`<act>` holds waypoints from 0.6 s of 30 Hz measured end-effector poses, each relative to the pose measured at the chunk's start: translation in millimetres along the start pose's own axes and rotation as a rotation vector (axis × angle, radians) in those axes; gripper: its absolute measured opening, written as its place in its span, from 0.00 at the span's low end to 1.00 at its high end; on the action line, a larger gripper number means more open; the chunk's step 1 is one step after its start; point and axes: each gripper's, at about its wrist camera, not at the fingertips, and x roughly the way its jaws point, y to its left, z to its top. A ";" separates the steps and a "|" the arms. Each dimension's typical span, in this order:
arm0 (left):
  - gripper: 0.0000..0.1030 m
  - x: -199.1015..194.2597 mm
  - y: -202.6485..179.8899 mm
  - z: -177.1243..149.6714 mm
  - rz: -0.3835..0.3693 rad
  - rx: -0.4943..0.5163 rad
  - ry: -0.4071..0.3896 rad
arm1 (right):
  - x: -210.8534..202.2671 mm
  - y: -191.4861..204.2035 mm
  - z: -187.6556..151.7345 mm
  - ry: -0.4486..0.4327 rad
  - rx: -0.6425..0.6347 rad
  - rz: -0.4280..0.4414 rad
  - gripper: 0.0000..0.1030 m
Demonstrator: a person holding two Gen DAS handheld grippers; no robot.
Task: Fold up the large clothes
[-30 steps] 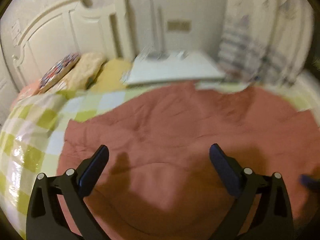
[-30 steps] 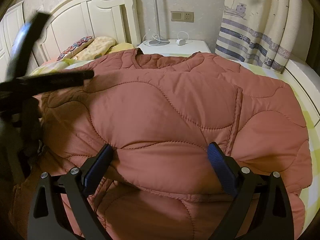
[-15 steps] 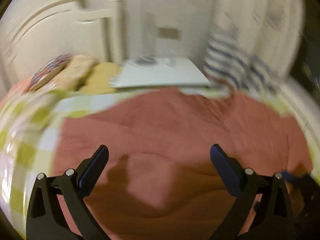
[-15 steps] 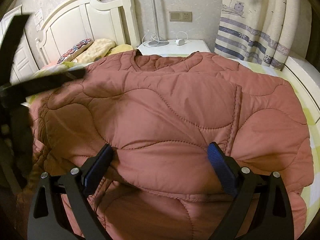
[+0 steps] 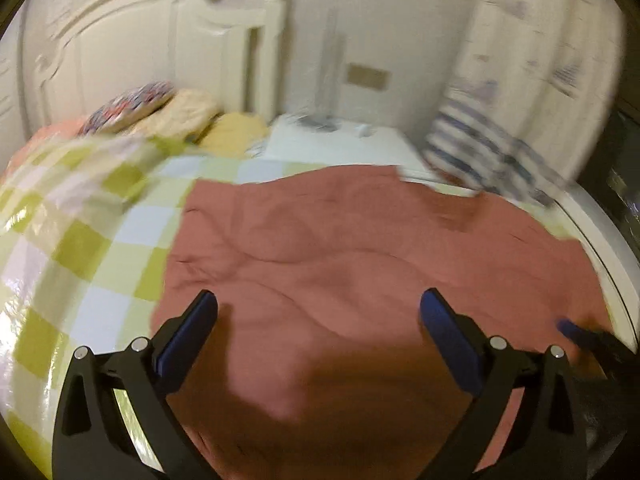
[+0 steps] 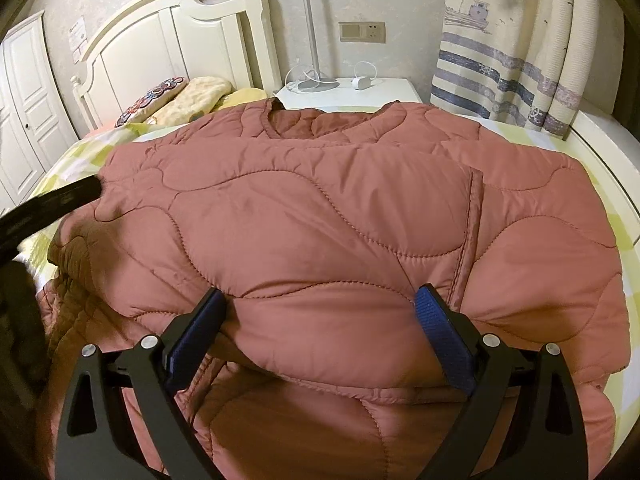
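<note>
A large reddish-brown quilted jacket (image 6: 320, 220) lies spread on the bed, collar toward the headboard; it also fills the blurred left wrist view (image 5: 360, 260). My right gripper (image 6: 320, 314) is open, its jaws wide apart over the jacket's near folded edge, holding nothing. My left gripper (image 5: 318, 312) is open and empty above the jacket's left part. The left gripper's black finger shows at the left edge of the right wrist view (image 6: 52, 204). A blue pad of the right gripper shows at the right edge of the left wrist view (image 5: 576, 330).
The bed has a green and white checked cover (image 5: 80, 240) and a white headboard (image 6: 168, 40). Pillows (image 6: 180, 96) lie at the head. A white nightstand (image 6: 348, 92) with a lamp stands behind. A striped curtain (image 6: 520, 60) hangs at the right.
The left gripper has swung left and its view is blurred; more checked cover shows now. In the right wrist view the left gripper has dropped lower at the left edge. The right gripper has barely moved.
</note>
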 end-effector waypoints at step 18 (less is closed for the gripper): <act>0.98 10.8 -27.6 -47.9 0.041 0.164 0.126 | 0.1 -3.8 -4.2 -0.007 0.008 -0.016 0.89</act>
